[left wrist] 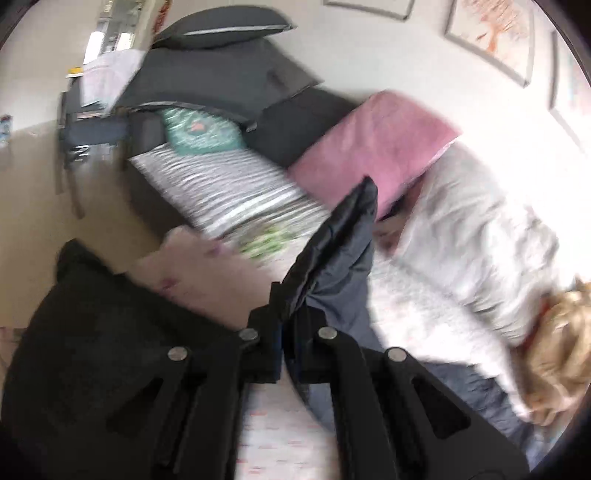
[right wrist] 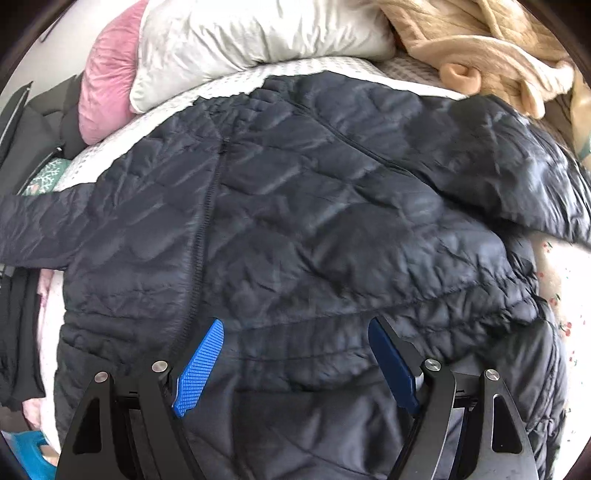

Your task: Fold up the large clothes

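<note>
Bed with a pale waffle-textured cover carries everything shown; no containers appear in either view. Jacket, dark navy, quilted in diamond-shaped puffed panels with a slight sheen, lies spread flat across the bed in the right wrist view, its zipper running down the body and one sleeve stretching toward the left edge. A second sleeve or flap lies folded over the body at the right. White pillow, smooth and plump, sits beyond the jacket at the head of the bed, with a pink velvety cushion touching its left side. Tan fleece blanket, crumpled and soft, is heaped to the right of the pillow. Teal cushion with a white pattern lies on a striped surface farther off in the blurred left wrist view, near grey pillows.

Right gripper hovers low over the jacket's lower part, its blue ribbed pads spread wide apart and holding nothing. Left gripper is clamped tight on a bunched fold of the jacket fabric, which rises in a peak above the fingers.
</note>
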The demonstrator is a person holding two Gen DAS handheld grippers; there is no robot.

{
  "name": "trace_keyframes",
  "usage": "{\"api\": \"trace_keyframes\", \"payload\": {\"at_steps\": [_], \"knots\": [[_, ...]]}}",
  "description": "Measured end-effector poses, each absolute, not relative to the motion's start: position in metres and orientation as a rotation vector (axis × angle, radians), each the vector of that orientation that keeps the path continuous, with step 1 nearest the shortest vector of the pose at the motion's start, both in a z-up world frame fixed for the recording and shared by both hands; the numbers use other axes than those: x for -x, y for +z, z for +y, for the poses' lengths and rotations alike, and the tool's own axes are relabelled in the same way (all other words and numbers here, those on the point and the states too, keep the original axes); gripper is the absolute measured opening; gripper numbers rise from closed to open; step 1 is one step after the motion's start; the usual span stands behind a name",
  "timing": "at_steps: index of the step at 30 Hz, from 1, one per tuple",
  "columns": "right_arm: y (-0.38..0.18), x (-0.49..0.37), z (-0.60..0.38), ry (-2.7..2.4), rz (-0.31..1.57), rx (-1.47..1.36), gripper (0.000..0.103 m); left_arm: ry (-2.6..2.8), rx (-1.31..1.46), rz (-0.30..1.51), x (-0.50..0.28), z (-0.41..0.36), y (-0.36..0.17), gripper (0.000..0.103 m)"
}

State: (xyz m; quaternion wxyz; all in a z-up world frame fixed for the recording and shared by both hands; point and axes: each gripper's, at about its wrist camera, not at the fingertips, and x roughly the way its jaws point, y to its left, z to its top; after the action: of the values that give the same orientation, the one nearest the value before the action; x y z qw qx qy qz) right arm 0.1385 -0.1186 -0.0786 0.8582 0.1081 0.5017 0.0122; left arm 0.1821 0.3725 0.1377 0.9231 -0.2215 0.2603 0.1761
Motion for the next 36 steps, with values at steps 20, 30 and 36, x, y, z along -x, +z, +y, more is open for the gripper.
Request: {"api": "trace_keyframes", "payload": {"at_steps": [20, 30, 36], "knots": [[-0.029, -0.125, -0.167, 0.029, 0.917, -0.366, 0.082, -0.211, 0.504, 0.698, -0.263, 0.071, 0.141, 0.005], [-0.021, -0.118, -0.205, -0.001, 0.891, -0.472, 0.082, -0.368, 0.537, 0.905, -0.274, -0.022, 0.048, 0.006], [-0.021, -0.117, -0.207, 0.005, 0.881, -0.492, 0.082, -0.493, 0.311, 1.036, -0.271, -0.053, 0.015, 0.071]]}}
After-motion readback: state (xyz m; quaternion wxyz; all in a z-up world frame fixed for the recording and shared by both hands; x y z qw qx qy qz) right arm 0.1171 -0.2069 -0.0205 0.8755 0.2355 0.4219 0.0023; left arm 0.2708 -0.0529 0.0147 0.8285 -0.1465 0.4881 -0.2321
